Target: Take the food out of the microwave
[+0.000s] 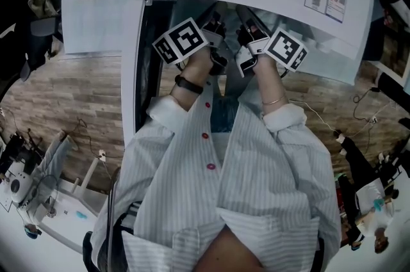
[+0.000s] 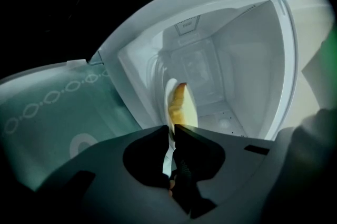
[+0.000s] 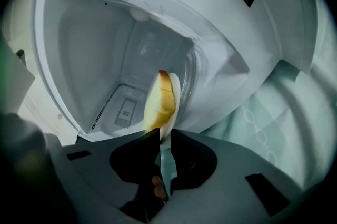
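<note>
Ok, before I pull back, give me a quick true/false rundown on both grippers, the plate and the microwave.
1. The left gripper is shut on the rim of the plate. True.
2. The right gripper hangs open, clear of the plate. False: its jaws also clamp the plate's rim.
3. The plate is empty. False: yellowish food lies on it.
4. The microwave stands open, its cavity in view. True.
</note>
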Tool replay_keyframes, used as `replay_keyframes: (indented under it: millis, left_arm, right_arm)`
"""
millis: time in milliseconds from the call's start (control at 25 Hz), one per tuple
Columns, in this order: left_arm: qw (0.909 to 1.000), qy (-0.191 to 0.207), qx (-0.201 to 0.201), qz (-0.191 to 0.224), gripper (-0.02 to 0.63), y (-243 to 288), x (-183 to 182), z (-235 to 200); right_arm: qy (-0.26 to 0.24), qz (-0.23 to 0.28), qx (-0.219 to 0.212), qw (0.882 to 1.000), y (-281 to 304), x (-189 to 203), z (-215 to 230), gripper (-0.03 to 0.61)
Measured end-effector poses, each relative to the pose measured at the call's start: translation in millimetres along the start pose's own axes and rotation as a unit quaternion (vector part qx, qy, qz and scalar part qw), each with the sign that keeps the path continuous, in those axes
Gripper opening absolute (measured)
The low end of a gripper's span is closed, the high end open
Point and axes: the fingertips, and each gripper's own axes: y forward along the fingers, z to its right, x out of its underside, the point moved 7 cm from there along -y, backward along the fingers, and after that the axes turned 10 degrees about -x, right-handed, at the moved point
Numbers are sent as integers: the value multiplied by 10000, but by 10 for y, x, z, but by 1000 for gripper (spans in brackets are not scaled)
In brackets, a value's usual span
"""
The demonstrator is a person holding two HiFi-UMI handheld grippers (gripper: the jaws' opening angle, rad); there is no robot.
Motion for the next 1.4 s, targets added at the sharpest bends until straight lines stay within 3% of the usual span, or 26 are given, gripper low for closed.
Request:
replay_keyframes:
  millis: [400, 640, 1000, 1400]
  left_arm:
    - [9999, -138, 42, 33, 38, -77, 46, -39]
    - [9998, -172, 26, 103, 38, -164, 109, -56]
    - [9995, -137, -153, 250, 38, -345, 267, -143]
    - [9964, -292, -258, 749, 41, -606, 607, -123]
  right_arm:
    - [347, 133, -208, 9991, -24, 66, 17, 67]
    - [450, 58, -107, 9989, -104, 134, 2, 60]
    - [307, -299, -194, 9989, -193, 278, -13, 58]
    - [63, -817, -369, 9960, -450, 362, -75, 58]
